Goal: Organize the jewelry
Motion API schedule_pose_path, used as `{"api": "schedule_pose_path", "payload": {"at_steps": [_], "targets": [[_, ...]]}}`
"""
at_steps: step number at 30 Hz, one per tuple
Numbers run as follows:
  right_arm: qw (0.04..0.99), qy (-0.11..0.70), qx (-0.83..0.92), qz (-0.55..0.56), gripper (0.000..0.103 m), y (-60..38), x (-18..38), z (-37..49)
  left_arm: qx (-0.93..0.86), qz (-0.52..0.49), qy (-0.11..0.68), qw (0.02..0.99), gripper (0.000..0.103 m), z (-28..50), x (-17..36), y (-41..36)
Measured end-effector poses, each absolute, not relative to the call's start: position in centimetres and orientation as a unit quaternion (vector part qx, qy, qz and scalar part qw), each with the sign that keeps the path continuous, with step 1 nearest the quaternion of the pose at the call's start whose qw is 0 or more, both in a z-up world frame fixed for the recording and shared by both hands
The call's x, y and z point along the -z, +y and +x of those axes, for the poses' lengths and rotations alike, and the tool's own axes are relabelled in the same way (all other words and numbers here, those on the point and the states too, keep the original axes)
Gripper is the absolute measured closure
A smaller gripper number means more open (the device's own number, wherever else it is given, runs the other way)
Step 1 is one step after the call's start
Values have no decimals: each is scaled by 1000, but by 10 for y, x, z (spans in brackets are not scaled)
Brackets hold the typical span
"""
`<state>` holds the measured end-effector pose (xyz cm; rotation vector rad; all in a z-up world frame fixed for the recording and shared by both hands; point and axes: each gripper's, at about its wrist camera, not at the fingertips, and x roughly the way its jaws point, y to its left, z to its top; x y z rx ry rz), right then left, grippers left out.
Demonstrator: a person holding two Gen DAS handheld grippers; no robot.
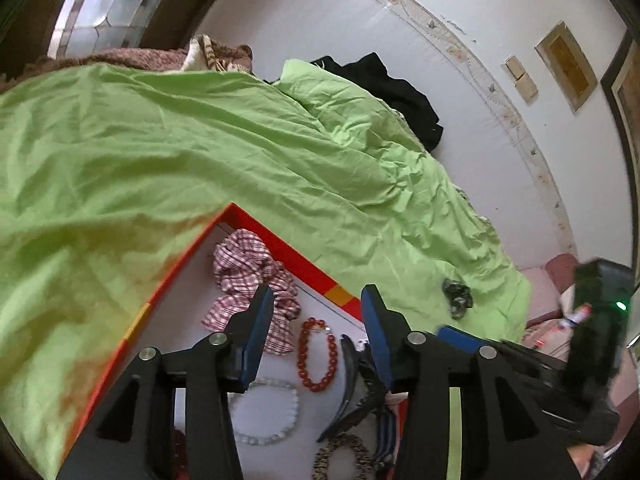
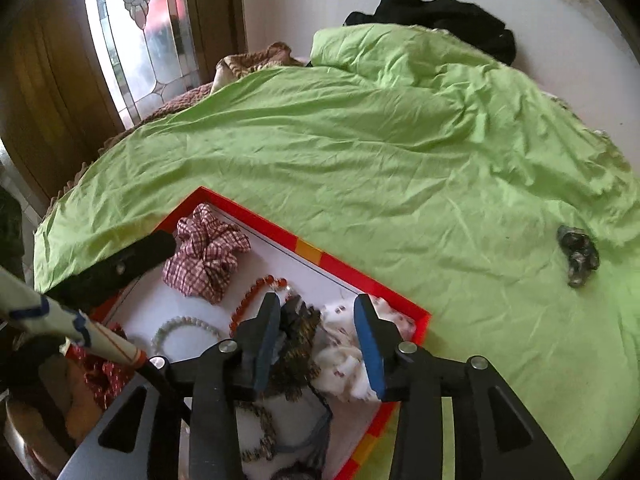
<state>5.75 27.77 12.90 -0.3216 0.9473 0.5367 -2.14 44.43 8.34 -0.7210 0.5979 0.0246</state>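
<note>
jewelry box [image 2: 384, 307] sits beneath both tools, left tool [image 1: 318, 306] and right tool [image 2: 318, 314] each spread, pinching nothing.

We see a lime-green bedsheet [image 2: 360, 152], an orange-red tray [image 2: 332, 266] with a white floor and yellow rim patches, a red-and-white checked scrunchie [image 1: 248, 276], a red bead bracelet [image 1: 316, 354], a pale translucent bead bracelet [image 1: 266, 410], and black garments [image 1: 384, 84] (against a white wall).
</note>
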Motion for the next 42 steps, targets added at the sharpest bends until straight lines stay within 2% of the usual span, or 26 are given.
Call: {"api": "schedule_pose_path", "payload": {"at_steps": [10, 15, 16, 17, 18, 20, 32, 34, 36, 37, 39, 42], "targets": [[851, 461, -211, -137, 61, 212, -110, 17, -36, -324, 288, 900, 57, -32, -85, 445], [832, 510, -184, -113, 61, 200, -79, 32, -37, -313, 288, 904, 54, -35, -87, 441], [830, 517, -179, -110, 63, 200, -73, 37, -38, -309, 289, 905, 54, -35, -87, 439], [828, 522, -174, -107, 80, 201, -67, 41, -39, -304, 291, 906, 54, -34, -87, 438], [824, 529, -176, -101, 88, 201, -62, 43, -41, -297, 293, 908, 54, -33, -88, 436], [818, 539, -186, -73, 94, 199, -57, 45, -43, -288, 296, 910, 54, -33, -88, 433], [826, 530, -184, -55, 92, 186, -63, 20, -55, -255, 299, 918, 53, -28, -93, 420], [831, 518, -195, -61, 90, 184, -72, 9, -84, -231, 291, 924, 48, -33, -98, 415], [840, 499, -197, -80, 83, 180, -82, -3, -124, -211, 273, 930, 31, -43, -106, 410], [848, 482, -197, -95, 81, 176, -90, -16, -144, -206, 261, 932, 27, -49, -110, 407], [857, 463, -198, -111, 73, 167, -99, -33, -171, -202, 235, 935, 13, -64, -119, 403], [869, 436, -191, -134, 68, 145, -111, -62, -213, -176, 197, 941, 5, -93, -138, 389]]}}
